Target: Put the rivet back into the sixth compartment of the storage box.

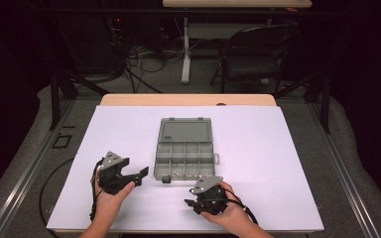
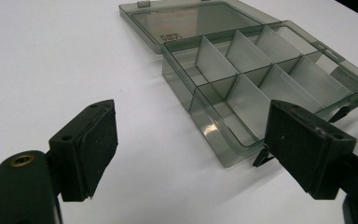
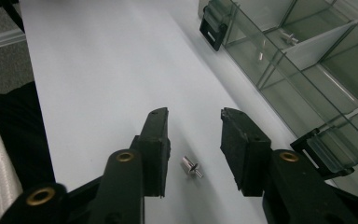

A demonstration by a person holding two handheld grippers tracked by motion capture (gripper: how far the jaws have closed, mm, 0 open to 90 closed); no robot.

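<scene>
White sheet [image 1: 129,129] covers the table, and in the high view a smoky transparent organizer box [image 1: 186,157] lies in its middle with the lid folded back, away from the person. The left gripper [image 1: 140,177] rests on the sheet just to the left of the box's near corner, with its jaws pointing to the box. The right gripper [image 1: 194,202] is just in front of the box's near edge, close to the near border of the sheet. Wide bare sheet lies to the left, to the right and behind the box.

In the left gripper view the left gripper [image 2: 191,144] has its jaws wide apart with nothing between them. The box [image 2: 214,135] is beyond them, and its near corner is just ahead of the right-hand jaw. The dividers stand upright, and the compartments seen here look bare.

In the right gripper view the right gripper [image 3: 195,149] is about half open and its jaws stand on both sides of a small metal pin [image 3: 192,166], which lies on the sheet. The pads do not touch it. The box wall [image 3: 279,88] runs close along the right side, with black latches, and two small metal parts [image 3: 286,36] lie inside a compartment. To the left, the sheet is free as far as its edge.
</scene>
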